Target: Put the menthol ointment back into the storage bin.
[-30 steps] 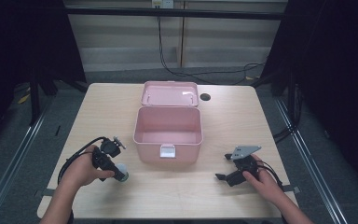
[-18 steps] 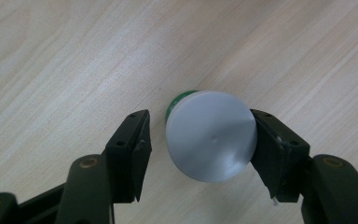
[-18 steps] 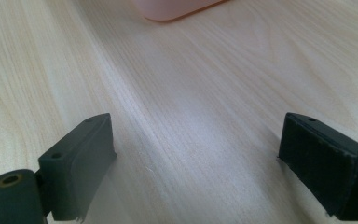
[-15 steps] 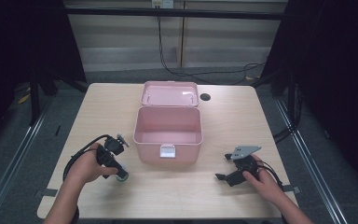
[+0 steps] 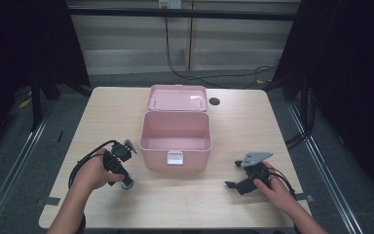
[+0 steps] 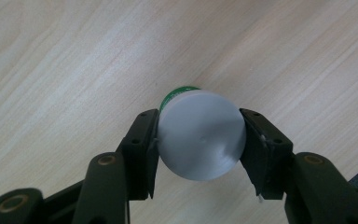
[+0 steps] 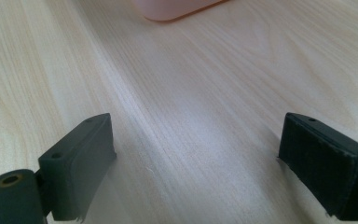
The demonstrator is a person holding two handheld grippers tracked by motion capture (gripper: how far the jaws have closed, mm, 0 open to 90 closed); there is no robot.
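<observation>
Grasp step: the bottle (image 6: 199, 140), upright on the counter (image 5: 253, 122) left of the open box (image 5: 175, 144), is pinched by the just-closed left hand-held gripper (image 6: 200, 144), the right hand-held gripper (image 7: 196, 163) is held spread, and a lift is judged next.

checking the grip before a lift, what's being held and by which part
The left gripper has just closed on the green bottle's white cap, pads on its sides.
</observation>
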